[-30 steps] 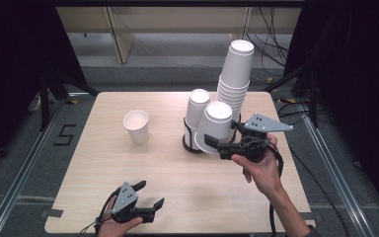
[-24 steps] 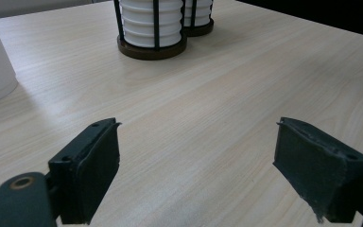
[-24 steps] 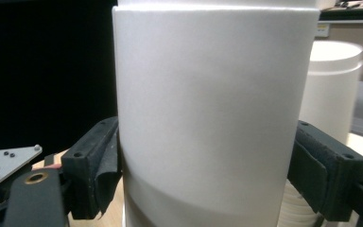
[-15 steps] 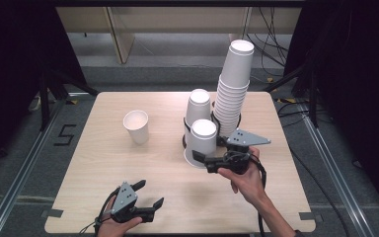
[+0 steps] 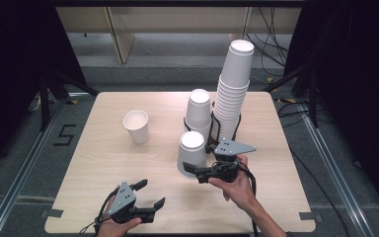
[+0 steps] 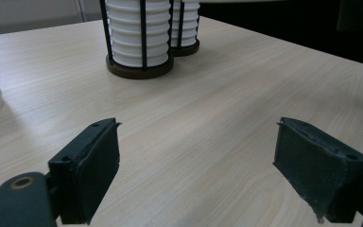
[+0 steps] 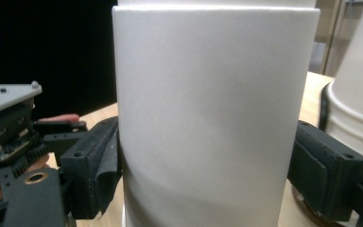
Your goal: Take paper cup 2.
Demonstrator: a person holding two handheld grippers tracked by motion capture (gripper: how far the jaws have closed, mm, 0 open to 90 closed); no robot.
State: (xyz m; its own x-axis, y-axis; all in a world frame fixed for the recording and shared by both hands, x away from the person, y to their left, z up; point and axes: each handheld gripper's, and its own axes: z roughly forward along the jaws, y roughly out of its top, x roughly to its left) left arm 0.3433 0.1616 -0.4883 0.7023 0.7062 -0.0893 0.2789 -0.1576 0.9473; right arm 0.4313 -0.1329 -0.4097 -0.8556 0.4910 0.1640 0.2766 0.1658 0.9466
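Taking the tall stack (image 5: 232, 96) in its black holder as landmark: well left of it one paper cup (image 5: 136, 126) already stands mouth-up on the table (image 5: 103, 168); the left gripper (image 5: 147, 194) idles at the near edge, jaws apart and empty; just in front of the stack, the right gripper (image 5: 190, 169) clasps an upside-down cup (image 5: 192, 153), which in my judgement is about set down but not yet released; many cups remain.

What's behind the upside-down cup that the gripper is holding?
Right behind the held cup stand two black wire racks of stacked white cups: a short stack and a tall stack. The cup covers the bottom of the short stack's rack.
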